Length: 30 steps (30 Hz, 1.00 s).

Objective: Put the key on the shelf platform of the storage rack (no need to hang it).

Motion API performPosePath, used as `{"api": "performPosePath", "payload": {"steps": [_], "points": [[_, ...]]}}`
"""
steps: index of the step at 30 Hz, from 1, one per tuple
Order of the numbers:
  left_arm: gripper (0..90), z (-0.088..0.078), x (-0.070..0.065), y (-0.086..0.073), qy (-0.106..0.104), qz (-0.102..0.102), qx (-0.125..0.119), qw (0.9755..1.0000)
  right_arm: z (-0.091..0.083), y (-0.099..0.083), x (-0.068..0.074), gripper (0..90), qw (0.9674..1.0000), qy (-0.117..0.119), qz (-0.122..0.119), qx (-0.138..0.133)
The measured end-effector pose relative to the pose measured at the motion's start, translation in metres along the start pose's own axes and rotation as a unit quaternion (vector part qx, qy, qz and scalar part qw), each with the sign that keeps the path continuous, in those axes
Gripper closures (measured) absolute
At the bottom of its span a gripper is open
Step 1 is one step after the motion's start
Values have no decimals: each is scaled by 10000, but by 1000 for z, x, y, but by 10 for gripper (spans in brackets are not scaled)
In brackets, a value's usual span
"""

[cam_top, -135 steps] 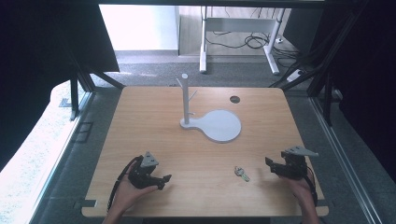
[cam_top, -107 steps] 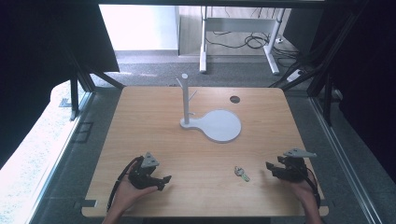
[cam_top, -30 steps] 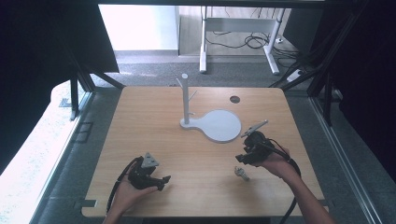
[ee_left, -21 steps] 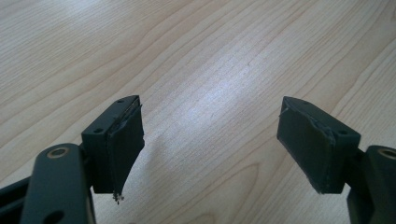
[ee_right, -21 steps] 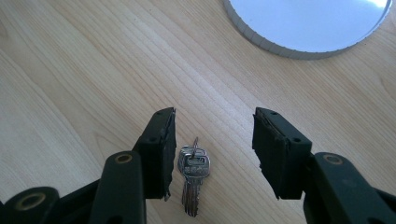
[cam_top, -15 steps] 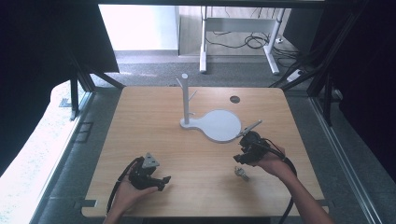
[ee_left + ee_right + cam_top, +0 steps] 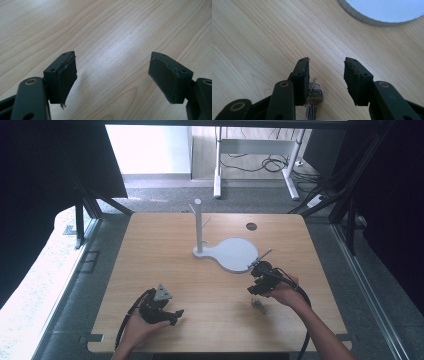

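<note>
Right tongs (image 7: 326,82) stand over a bunch of keys (image 7: 314,98) lying flat on the wooden counter (image 7: 150,250). Their jaws have just been closing yet remain apart; the keys lie between them, close against the left jaw, with a gap to the right jaw, so nothing is gripped. In the high view the keys (image 7: 258,305) lie at about 5 o'clock on the counter, and the right tongs (image 7: 254,290) sit just above them at 12 o'clock. A white stand (image 7: 227,252) with an upright peg occupies the counter's centre, near the right tongs at 11 o'clock. Left tongs (image 7: 112,77), at 7 o'clock on the counter (image 7: 175,315), are wide open over bare wood.
</note>
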<state>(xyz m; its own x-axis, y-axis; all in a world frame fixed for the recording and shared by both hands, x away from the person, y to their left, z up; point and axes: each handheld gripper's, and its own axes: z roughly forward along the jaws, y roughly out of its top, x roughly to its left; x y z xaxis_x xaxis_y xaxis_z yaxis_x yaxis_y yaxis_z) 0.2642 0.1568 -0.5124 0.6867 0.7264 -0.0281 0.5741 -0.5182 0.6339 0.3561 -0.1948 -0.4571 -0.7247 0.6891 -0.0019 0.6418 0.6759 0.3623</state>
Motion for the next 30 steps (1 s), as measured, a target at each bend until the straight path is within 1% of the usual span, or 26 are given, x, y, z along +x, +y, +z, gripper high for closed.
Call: {"api": "performPosePath", "payload": {"steps": [1, 4, 7, 9, 11, 12, 13, 16, 18, 23, 26, 27, 29, 30], "points": [[229, 0, 0, 0, 0, 0, 0, 10000, 0, 0, 0, 569, 10000, 0, 0, 0], [229, -1, -1, 1, -8, 0, -29, 10000, 7, 0, 0, 584, 9999, 26, 7, 166], [229, 0, -2, 1, -21, 10, -9, 10000, 15, -1, 4, 606, 9994, 83, -33, 348], [229, 0, -2, 1, -24, 9, -2, 10000, 17, -2, 4, 610, 9992, 92, -43, 390], [229, 1, -2, 0, -29, 12, -6, 10000, 22, -3, 5, 619, 9987, 128, -24, 496], [228, 1, -2, 0, -31, 21, -1, 10000, 26, -4, 5, 631, 9983, 123, -36, 570], [228, 1, -2, 0, -31, 21, -1, 10000, 26, -4, 5, 631, 9983, 123, -36, 570], [228, 2, -2, 1, -35, 21, 9, 10000, 32, -6, 7, 664, 9975, 84, -76, 691], [228, 2, -3, 1, -32, 34, 32, 10000, 33, -6, 7, 673, 9973, 69, -117, 718], [227, 2, -4, 1, -27, 58, 42, 10000, 36, -6, 8, 713, 9965, 167, -108, 810], [227, 2, -4, 1, -42, 64, 27, 10000, 38, -6, 11, 758, 9960, 216, -95, 857], [227, 2, -4, 1, -41, 61, 24, 10000, 38, -6, 11, 758, 9960, 216, -95, 857], [227, 2, -4, 1, -42, 62, 22, 10000, 39, -6, 12, 799, 9956, 254, -92, 899], [227, 2, -4, 1, -41, 68, 27, 10000, 39, -6, 12, 799, 9956, 254, -92, 899]]}}
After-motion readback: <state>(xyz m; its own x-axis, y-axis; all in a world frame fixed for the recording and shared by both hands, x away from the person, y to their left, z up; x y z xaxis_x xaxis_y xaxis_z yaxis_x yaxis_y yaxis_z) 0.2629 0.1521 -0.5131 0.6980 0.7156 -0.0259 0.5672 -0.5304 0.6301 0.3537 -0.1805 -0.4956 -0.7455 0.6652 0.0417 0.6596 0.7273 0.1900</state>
